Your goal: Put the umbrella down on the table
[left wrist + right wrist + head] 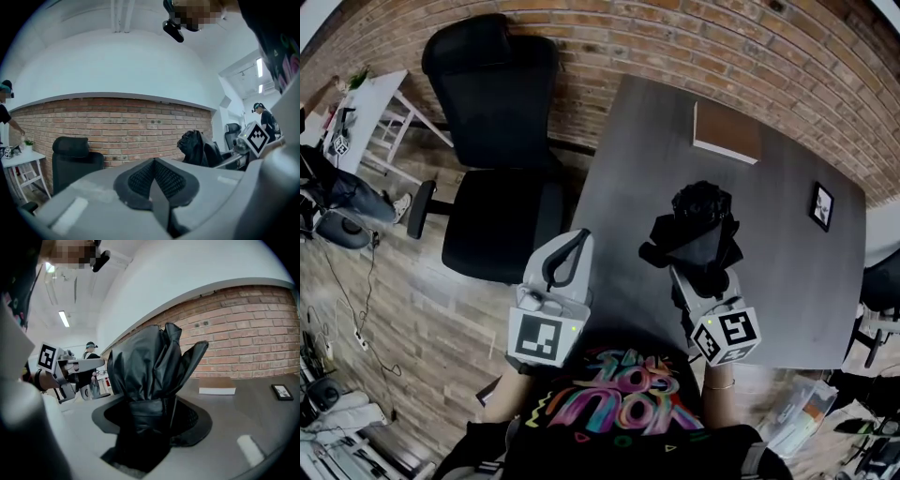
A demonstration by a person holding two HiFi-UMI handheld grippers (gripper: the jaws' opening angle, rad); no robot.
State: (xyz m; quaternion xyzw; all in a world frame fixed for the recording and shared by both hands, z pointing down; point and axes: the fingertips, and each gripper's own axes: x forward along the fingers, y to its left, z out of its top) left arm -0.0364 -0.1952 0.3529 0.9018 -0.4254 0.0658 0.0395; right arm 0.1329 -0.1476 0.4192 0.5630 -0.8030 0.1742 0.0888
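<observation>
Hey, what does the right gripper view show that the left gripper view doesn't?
Only the right gripper view: the right gripper, jaws closed on the black umbrella, plus a brown box and a small black frame on the table. Only the left gripper view: the left gripper, jaws shut and empty, a black office chair, a white side table. Both: the umbrella and the brick wall.

Brick wall, black office chair
</observation>
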